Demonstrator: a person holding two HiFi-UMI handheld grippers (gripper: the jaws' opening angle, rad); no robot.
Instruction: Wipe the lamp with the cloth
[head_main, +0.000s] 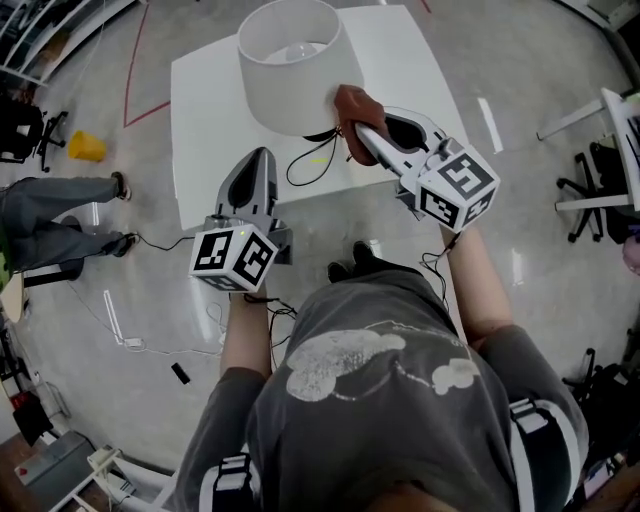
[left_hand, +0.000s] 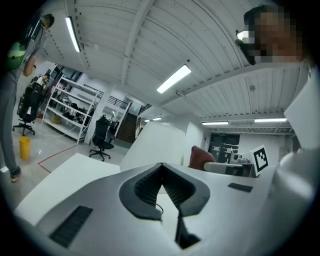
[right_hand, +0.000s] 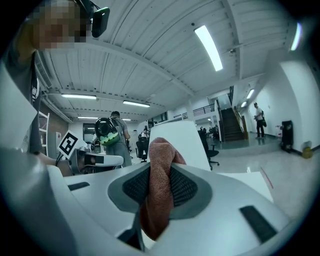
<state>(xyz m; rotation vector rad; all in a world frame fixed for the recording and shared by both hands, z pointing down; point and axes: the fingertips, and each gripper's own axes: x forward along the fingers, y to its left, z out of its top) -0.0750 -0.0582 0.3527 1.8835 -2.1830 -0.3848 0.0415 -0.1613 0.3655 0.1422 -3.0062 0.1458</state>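
Observation:
A white lamp with a wide shade stands on the white table; its black cord trails over the tabletop. My right gripper is shut on a reddish-brown cloth, which touches the shade's lower right side. In the right gripper view the cloth hangs between the jaws with the shade just behind. My left gripper is shut and holds nothing, a little in front of the lamp; the shade and the cloth show beyond it.
A person's legs are at the left on the floor, near a yellow object. Office chairs stand at the right. Red tape lines mark the floor. A cable and small items lie on the floor at the left.

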